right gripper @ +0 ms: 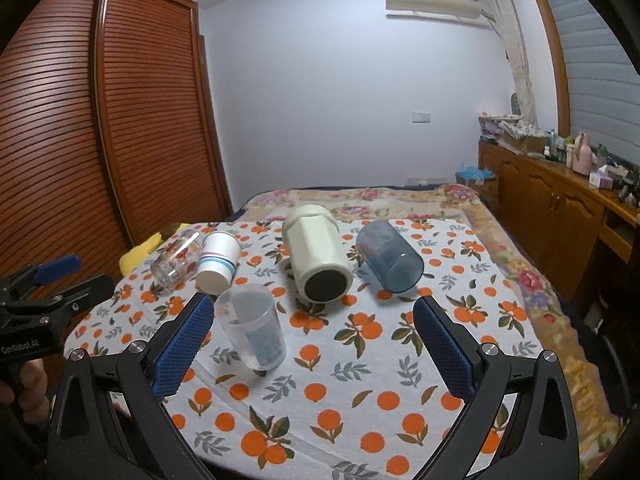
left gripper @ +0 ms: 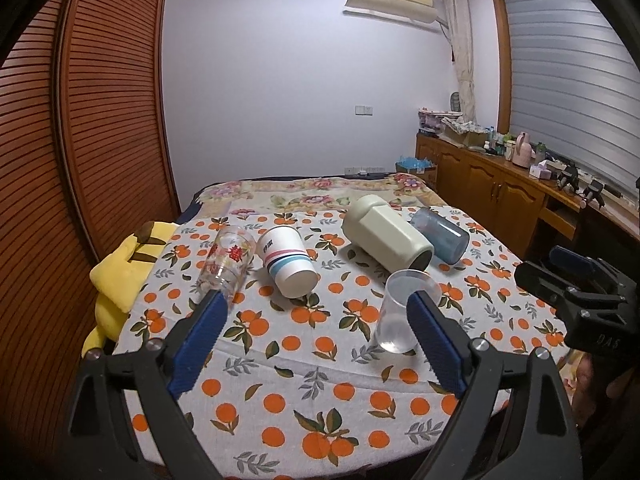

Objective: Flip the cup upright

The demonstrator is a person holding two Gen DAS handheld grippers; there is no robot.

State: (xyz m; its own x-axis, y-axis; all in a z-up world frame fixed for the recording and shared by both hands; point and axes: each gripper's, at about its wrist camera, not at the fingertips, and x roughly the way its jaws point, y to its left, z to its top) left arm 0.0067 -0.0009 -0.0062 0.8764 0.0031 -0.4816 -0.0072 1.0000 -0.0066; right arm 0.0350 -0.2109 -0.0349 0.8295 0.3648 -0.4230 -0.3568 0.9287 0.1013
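Note:
Several cups are on a table with an orange-print cloth. A clear plastic cup stands upright near the front; it also shows in the right wrist view. Lying on their sides are a flowered glass, a striped paper cup, a cream cup and a blue cup. My left gripper is open and empty, its right finger just in front of the clear cup. My right gripper is open and empty, with the cream cup and blue cup beyond it.
A yellow plush toy lies at the table's left edge. A bed with a flowered blanket is behind the table. A louvred wooden wardrobe stands on the left and a wooden sideboard with clutter on the right.

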